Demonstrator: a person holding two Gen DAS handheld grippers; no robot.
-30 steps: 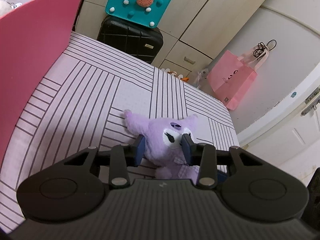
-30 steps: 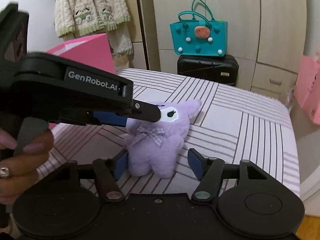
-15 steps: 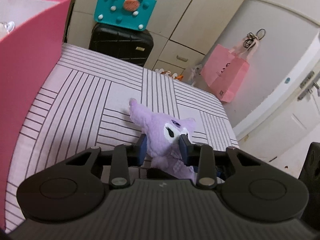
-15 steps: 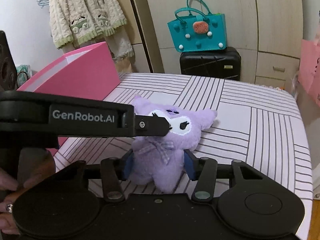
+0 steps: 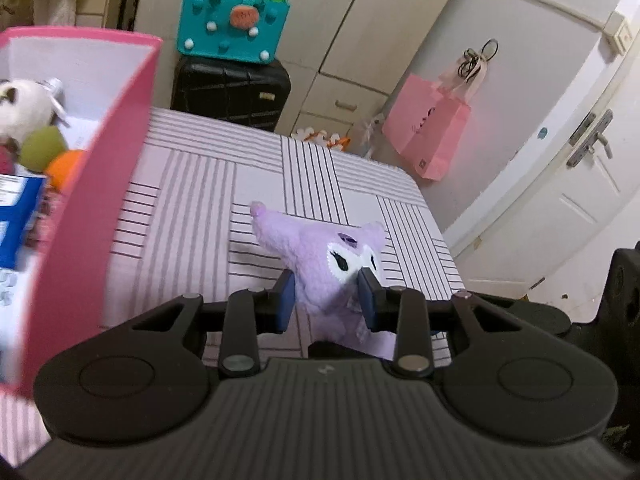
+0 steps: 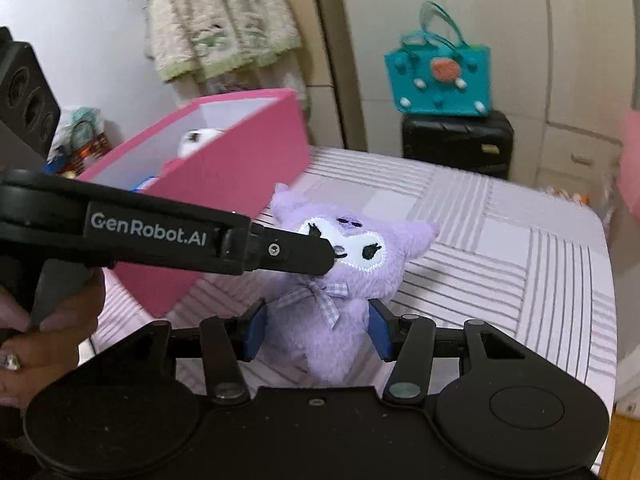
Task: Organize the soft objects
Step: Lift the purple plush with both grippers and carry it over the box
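A purple plush toy (image 5: 320,256) with a white face and a checked bow hangs above the striped bed (image 5: 192,184), held by both grippers. My left gripper (image 5: 327,300) is shut on its head, the blue pads pressing either side of the face. In the right wrist view the left gripper's black finger (image 6: 296,252) reaches in from the left onto the plush (image 6: 340,320). My right gripper (image 6: 318,332) is shut on the body below the bow. A pink box (image 5: 100,208) stands to the left, with a white plush (image 5: 20,108) and other soft things inside.
A teal bag (image 5: 232,20) sits on a black suitcase (image 5: 228,92) beyond the bed's far edge. A pink paper bag (image 5: 428,136) hangs by the white door at right. A cream cardigan (image 6: 216,20) hangs behind the box. A person's hand (image 6: 48,340) holds the left gripper.
The right gripper's jaws closed onto the plush's body. Both grippers then rose with the plush off the bed, towards the pink box, whose inside now shows.
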